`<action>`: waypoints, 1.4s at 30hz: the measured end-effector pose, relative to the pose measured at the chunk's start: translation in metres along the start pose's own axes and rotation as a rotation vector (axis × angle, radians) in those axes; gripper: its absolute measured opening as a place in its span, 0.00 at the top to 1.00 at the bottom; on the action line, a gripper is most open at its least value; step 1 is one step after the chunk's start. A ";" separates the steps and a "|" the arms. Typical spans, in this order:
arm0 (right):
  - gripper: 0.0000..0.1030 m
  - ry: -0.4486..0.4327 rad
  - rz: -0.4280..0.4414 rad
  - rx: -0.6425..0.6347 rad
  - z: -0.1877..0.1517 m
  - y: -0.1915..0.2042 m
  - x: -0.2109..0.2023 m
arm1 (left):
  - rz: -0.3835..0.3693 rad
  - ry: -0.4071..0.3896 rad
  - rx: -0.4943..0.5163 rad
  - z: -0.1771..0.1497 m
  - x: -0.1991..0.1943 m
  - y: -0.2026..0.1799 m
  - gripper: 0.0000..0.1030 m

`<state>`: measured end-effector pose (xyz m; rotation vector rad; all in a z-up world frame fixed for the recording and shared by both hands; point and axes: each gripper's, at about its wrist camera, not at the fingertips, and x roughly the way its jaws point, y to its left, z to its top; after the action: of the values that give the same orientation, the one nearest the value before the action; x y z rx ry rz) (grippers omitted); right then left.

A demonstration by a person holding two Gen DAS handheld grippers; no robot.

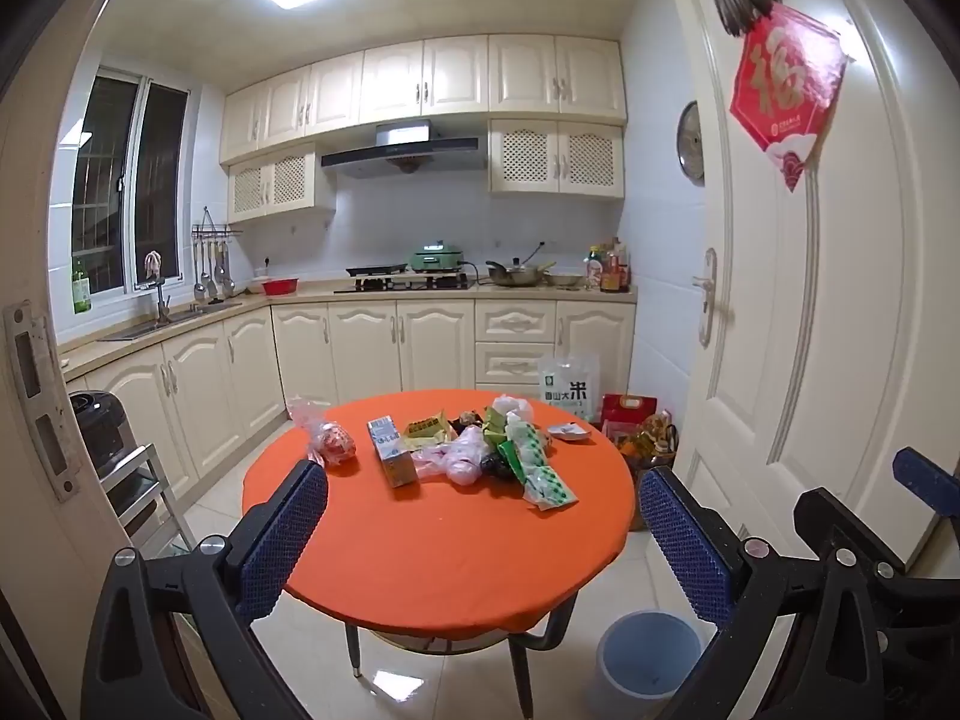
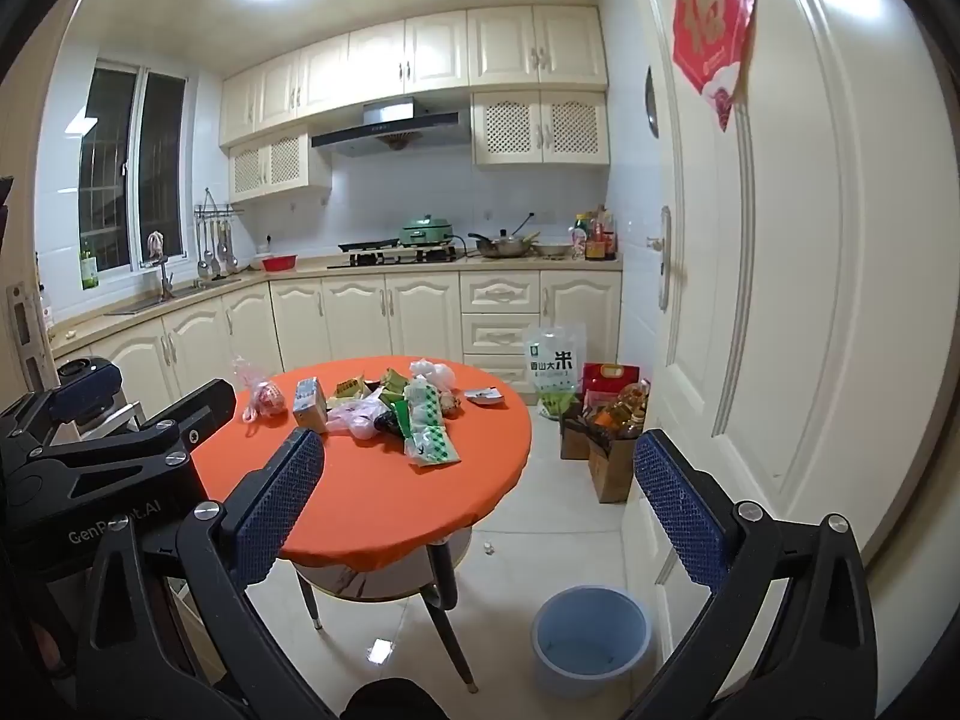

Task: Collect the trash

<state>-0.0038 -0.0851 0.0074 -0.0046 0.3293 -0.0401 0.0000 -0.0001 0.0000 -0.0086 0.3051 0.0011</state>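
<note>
Nearest, left tongs [image 1: 480, 534] spread wide, blue pads empty, hovering short of the table. Right tongs [image 2: 480, 492] likewise spread wide and empty, held just beside the left ones, at their 3 o'clock. On the floor, a blue waste bin [image 2: 591, 636] standing upright at 5 o'clock of the table, near its legs, apart from them.

Beyond, a round table [image 1: 432, 540] under an orange cloth. Trash heaped on its far half: a green-and-white patterned packet [image 1: 546, 480] closest, at the heap's 5 o'clock; a pale pink plastic bag [image 1: 456, 456] in the middle, touching a dark wrapper at its 3 o'clock; a small milk carton [image 1: 390, 444] upright at 9 o'clock of the pink bag; a clear bag with something red inside [image 1: 330, 441] further toward 9 o'clock, apart from the carton; a yellow snack packet [image 1: 427, 429] behind the carton; a white crumpled bag [image 1: 510, 405] at the heap's 12 o'clock; a small flat wrapper [image 1: 569, 432] alone at 2 o'clock.

Past the table at 2 o'clock, on the floor, a white rice sack [image 1: 569, 387], a red bag [image 1: 629, 411] and cardboard boxes [image 2: 606, 462] holding oil bottles, beside the white door [image 1: 798, 300].

Farthest, cream cabinets, a hob [image 1: 401, 283] with pans, a sink [image 1: 162, 321] at 9 o'clock.
</note>
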 end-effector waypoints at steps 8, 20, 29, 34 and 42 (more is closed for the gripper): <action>0.00 0.001 0.004 0.003 0.001 -0.001 -0.001 | 0.006 -0.003 0.004 -0.003 0.004 -0.007 0.01; 0.00 0.002 0.005 0.003 0.000 -0.001 -0.001 | 0.008 0.004 0.000 0.000 0.001 0.000 0.01; 0.00 0.002 0.007 0.006 -0.001 0.000 -0.001 | 0.009 -0.006 0.000 -0.001 0.009 0.002 0.01; 0.00 0.011 0.009 0.010 0.002 -0.002 0.007 | 0.003 -0.007 -0.009 -0.003 0.020 0.006 0.01; 0.00 0.055 0.026 0.028 0.002 -0.007 0.046 | -0.034 0.045 0.031 -0.002 0.069 0.013 0.01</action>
<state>0.0403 -0.0938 -0.0052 0.0282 0.3840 -0.0192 0.0649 0.0131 -0.0222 0.0164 0.3502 -0.0378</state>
